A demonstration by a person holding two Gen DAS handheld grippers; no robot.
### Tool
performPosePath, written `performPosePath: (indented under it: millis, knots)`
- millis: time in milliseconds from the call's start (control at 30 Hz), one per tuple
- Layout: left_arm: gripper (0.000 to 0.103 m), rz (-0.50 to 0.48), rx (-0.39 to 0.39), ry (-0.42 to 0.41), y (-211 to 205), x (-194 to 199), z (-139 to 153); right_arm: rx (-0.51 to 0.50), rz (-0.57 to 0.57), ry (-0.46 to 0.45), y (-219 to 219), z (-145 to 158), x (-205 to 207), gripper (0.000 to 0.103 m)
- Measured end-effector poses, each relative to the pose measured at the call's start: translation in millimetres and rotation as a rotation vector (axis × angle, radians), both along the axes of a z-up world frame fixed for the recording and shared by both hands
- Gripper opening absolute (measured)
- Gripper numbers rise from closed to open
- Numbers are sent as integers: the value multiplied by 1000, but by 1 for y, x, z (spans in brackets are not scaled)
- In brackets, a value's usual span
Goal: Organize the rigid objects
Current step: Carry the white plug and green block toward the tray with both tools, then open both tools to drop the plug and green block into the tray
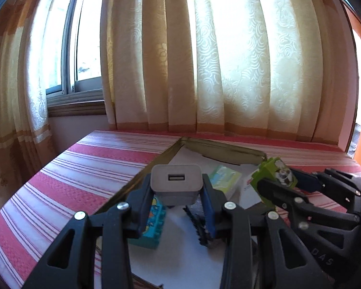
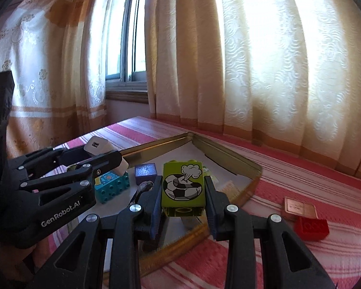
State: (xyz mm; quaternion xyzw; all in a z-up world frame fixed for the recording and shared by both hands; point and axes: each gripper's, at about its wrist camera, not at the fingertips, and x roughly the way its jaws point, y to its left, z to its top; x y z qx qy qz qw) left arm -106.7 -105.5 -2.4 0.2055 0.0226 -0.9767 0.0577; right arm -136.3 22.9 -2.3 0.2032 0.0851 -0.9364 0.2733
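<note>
Above the gold-rimmed tray (image 2: 228, 155) on the striped red cloth (image 1: 72, 168), both grippers hang side by side, fingers pointing toward the curtain (image 1: 228, 60). The left gripper (image 1: 177, 187) is clamped on a grey USB charger (image 1: 176, 183), socket end facing the camera, held level over the tray's white floor. Below it lie a teal toy brick (image 1: 151, 226) and a dark, jagged item I cannot quite make out.

The right gripper (image 2: 183, 192) pinches a lime-green toy brick (image 2: 183, 187) (a football printed on its face) between its blue pads (image 2: 210, 204) — the brick upright, hollow underside toward the lens. From the left wrist view it sits tilted slightly, just right of the charger.

Within the tray also rest a purple block (image 2: 145, 172) and a pale green-and-white packet (image 1: 225, 177). Outside it, on the cloth to the right, a red brick (image 2: 312, 227) touches a copper-coloured tile (image 2: 299, 208).
</note>
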Motion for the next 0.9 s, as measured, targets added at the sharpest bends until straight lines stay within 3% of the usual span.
performPosePath:
  millis: [333,500,567,633,700,900]
  knots:
    - [38,6,-17,-90,-7,-29,-1,48,-1,-72,-23,-7,-36,34]
    - [68,82,-32,-86,-16,-28,0,42,-14,-87,-24,-8,-44,53]
    - [92,123,-27,-81,-20,-26,2,20,-27,-91,-15,-6,-45,62]
    - [103,139,-17,-72,-20,-22,4,5,-49,-81,-6,-3,-43,72]
    - [103,113,-11,-58,-12,-17,7,-20,-75,-68,12,1,-40,80]
    - [103,-3,-36,-72,41,-22,8,16,-237,-78,72,0,-47,80]
